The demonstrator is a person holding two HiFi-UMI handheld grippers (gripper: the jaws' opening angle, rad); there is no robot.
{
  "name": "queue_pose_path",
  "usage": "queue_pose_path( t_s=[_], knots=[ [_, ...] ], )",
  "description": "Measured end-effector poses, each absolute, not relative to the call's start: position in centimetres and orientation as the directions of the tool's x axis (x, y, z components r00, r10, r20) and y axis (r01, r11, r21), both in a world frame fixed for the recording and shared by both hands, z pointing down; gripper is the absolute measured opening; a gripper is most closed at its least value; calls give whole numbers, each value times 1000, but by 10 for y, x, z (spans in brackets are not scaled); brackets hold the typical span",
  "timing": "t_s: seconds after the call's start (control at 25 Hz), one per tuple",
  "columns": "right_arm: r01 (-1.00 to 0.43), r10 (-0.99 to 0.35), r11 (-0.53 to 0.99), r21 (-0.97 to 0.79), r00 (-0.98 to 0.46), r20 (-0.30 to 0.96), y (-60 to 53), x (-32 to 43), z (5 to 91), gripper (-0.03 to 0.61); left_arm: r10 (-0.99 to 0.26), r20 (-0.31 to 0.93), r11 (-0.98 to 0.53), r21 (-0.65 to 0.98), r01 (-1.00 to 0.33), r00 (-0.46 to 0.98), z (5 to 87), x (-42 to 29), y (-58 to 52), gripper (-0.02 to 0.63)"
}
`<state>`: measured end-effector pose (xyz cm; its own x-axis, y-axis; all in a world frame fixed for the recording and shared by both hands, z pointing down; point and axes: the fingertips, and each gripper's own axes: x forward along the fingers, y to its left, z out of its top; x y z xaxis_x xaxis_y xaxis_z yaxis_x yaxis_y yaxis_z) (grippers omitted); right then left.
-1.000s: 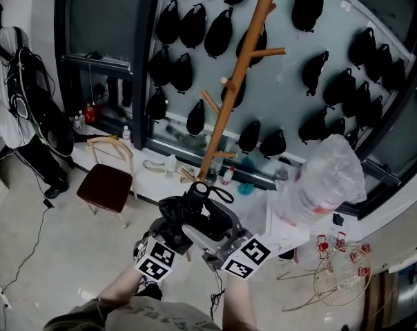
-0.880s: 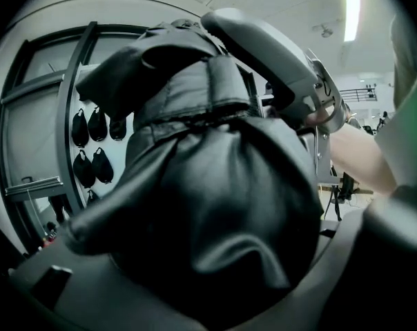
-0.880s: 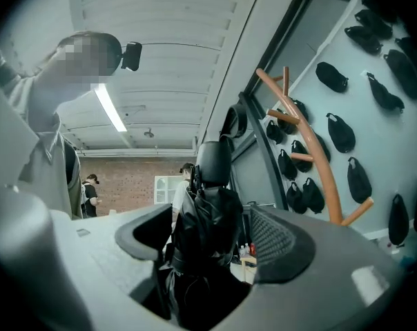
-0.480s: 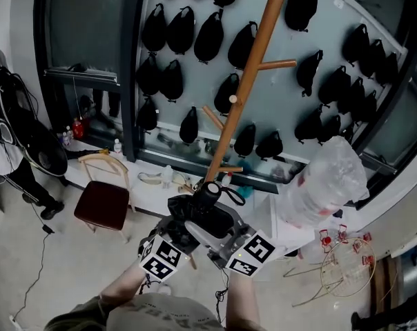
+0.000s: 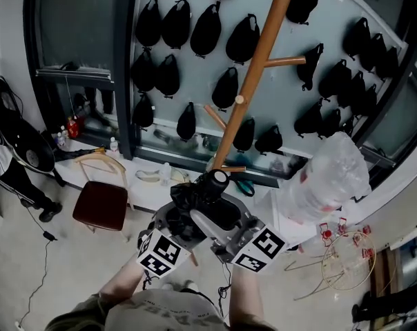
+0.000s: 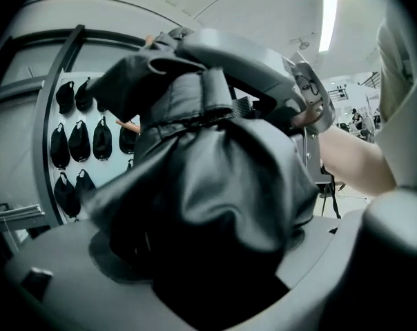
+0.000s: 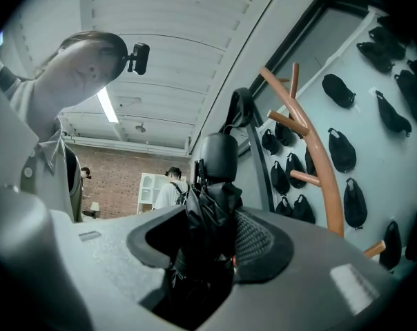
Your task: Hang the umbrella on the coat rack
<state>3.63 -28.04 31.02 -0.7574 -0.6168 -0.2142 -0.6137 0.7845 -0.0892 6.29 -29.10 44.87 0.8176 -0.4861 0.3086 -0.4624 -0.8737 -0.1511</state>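
Note:
A folded black umbrella (image 5: pixel 200 200) is held up between my two grippers, its round end cap toward the foot of the wooden coat rack (image 5: pixel 253 67). My right gripper (image 5: pixel 222 216) is shut on the umbrella (image 7: pixel 212 205) near that end; its jaws have just been closing on it. My left gripper (image 5: pixel 179 216) has just been opening, and the bunched umbrella fabric (image 6: pixel 208 185) still lies between its jaws. In the right gripper view the coat rack (image 7: pixel 319 157) with its pegs rises just right of the umbrella. A low peg (image 5: pixel 233 169) sticks out close beyond the cap.
Several black caps (image 5: pixel 195 29) hang on the wall panel behind the rack. A wooden chair with a red seat (image 5: pixel 101 204) stands at the left, a big clear plastic bag (image 5: pixel 329 181) at the right, a wire frame (image 5: pixel 343 264) below it. A person (image 7: pixel 170 188) stands far off.
Both grippers have carried the umbrella up and closer to the rack, whose pole now looms larger. The umbrella's cap has come nearer the lowest peg.

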Motion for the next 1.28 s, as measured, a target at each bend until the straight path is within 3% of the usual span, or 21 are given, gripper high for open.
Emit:
queue_pose_path(
  t_s=[0.24,0.64,0.84,0.96,1.28],
  knots=[
    [-641,-640,764,-74,-740,-207,-304,48,301,199,-542,284,-839,-129,-528,791,447,48,-308,437],
    [-616,-606,788,-20,-768,-207,-333,66,254,199,-615,328,-781,-126,-612,717,459,47,-326,437],
    [-591,-580,807,-21,-785,-218,-342,66,238,199,-637,285,-762,-96,-640,716,451,58,-336,434],
    [-578,-572,815,-41,-792,-213,-347,65,237,199,-671,257,-734,-101,-671,696,446,55,-340,302],
    [-531,-528,846,-45,-826,-197,-355,58,227,199,-706,228,-702,-102,-705,670,436,52,-344,244]
  ],
)
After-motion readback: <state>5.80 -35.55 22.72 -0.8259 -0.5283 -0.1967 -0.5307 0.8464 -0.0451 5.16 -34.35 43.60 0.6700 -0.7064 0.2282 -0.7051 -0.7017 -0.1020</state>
